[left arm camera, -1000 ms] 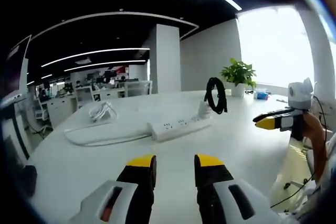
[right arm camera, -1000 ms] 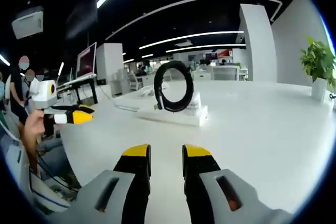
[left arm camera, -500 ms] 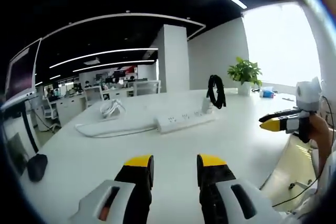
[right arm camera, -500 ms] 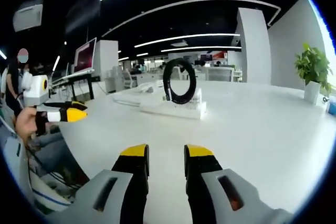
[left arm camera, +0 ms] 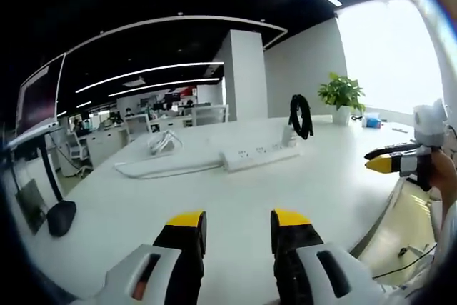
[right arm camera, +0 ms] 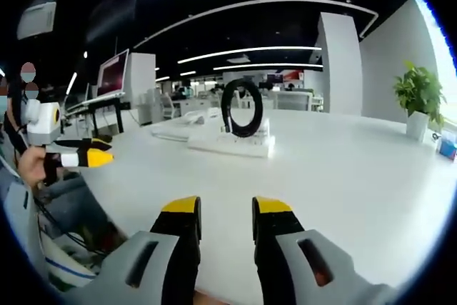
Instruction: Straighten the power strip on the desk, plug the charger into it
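The power strip (left arm camera: 259, 156) lies out near the middle of the white bench (left arm camera: 214, 198), well beyond my reach for now, skewed to the bench's near edge, with its white cord (left arm camera: 153, 170) trailing off toward a loose white coil (left arm camera: 163, 142). At its far end stands the charger (left arm camera: 288, 136), a small white block, with a black coiled cable (left arm camera: 300, 116) rising in a loop above it. From the right gripper view the strip (right arm camera: 230, 144) shows end-on, the black loop (right arm camera: 241, 108) standing over it; whether the charger is seated in a socket or just resting against the strip I cannot tell.

My left claw (left arm camera: 238, 221) hangs low over the bench's near edge, jaws apart with nothing between them. My right claw (right arm camera: 226, 210) is the same: jaws parted, empty. Each shows in the other's view off to the side, both well short of the strip, which looks untouched.

I judge the step in hand is the approach. To do it well I would bring one claw to each end of the strip, the left toward the cord end and the right toward the charger end, then pinch the strip's body across its narrow width and pivot it flat on the bench rather than lift it. I would keep clear of the black loop, which could snag or topple the charger.

Further off, a potted plant (left arm camera: 342, 95) stands by the window and a dark monitor base (left arm camera: 61, 217) sits to my left.
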A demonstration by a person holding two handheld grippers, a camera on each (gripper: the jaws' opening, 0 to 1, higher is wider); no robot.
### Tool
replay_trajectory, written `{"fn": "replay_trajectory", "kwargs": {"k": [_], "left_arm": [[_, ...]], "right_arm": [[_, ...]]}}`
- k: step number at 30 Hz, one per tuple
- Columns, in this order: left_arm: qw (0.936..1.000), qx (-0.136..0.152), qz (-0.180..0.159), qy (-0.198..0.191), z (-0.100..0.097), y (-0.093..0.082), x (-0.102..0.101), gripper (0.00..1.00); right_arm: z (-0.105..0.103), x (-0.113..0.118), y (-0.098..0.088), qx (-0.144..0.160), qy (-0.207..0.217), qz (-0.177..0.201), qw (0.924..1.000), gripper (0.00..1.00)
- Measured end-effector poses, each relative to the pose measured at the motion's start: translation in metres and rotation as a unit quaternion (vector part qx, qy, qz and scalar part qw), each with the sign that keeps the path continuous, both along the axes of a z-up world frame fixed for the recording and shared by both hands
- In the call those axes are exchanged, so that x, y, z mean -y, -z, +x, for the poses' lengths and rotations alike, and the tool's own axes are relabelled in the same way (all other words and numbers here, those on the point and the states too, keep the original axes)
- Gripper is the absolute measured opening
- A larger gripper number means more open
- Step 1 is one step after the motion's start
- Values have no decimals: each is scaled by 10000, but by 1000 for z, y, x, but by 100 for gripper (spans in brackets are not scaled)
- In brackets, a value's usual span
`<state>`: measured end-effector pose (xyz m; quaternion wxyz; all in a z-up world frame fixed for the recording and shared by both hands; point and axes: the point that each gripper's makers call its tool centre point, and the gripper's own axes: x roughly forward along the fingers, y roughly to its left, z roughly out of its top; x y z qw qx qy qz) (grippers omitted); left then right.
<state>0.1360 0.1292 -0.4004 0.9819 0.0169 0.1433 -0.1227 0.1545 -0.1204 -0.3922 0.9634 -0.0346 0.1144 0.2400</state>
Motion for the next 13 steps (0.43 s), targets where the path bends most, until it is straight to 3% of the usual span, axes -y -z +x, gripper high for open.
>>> {"fn": "replay_trajectory", "kwargs": {"k": [9,13], "left_arm": [[9998,-80,-161,-122,-4,9,-4,38],[9997,-127,-69,-171,-5,11,-5,40]], "right_arm": [[-5,7,3,-1,240,121,9996,30],[-3,9,11,-83,318,151,9993,32]]}}
